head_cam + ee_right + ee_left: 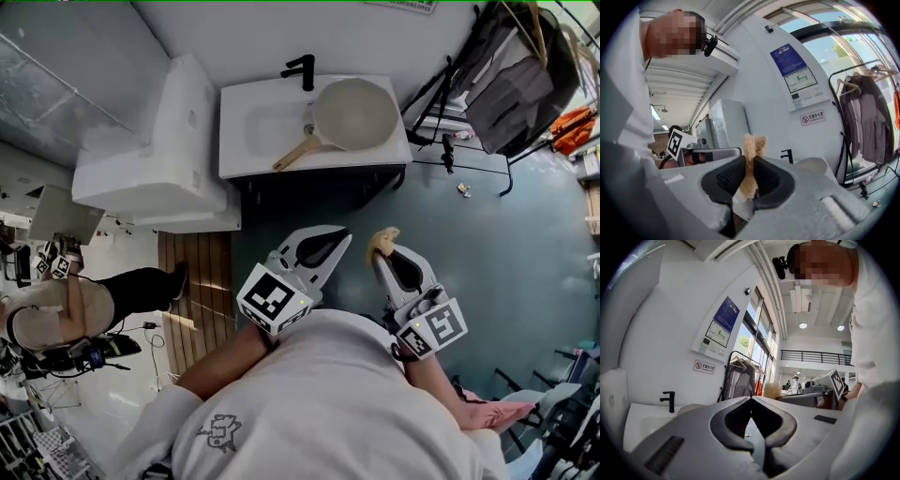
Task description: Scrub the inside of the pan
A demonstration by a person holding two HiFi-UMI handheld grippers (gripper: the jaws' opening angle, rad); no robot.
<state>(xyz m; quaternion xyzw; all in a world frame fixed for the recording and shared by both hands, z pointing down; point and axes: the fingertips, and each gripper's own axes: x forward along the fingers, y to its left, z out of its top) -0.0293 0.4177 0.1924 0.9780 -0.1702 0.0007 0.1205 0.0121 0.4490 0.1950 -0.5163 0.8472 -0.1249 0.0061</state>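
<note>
A cream pan point(356, 114) with a wooden handle point(297, 154) lies on the right part of a white washbasin point(246, 155) at the far wall. Both grippers hang in front of the basin, well short of it. My left gripper point(347, 233) is shut with nothing between its tips point(751, 398). To its right, my right gripper point(379, 251) is shut on a tan sponge point(382, 240), which sticks up out of the pads point(753, 146). In the left gripper view only the pan's rim point(691, 407) shows, beside the black tap point(669, 401).
A black tap point(301, 69) stands at the basin's back edge, and a white cabinet point(159, 150) adjoins it on the left. A clothes rack point(511, 80) with grey garments stands to the right. Another person point(66, 309) sits at the far left. The floor here is grey-green.
</note>
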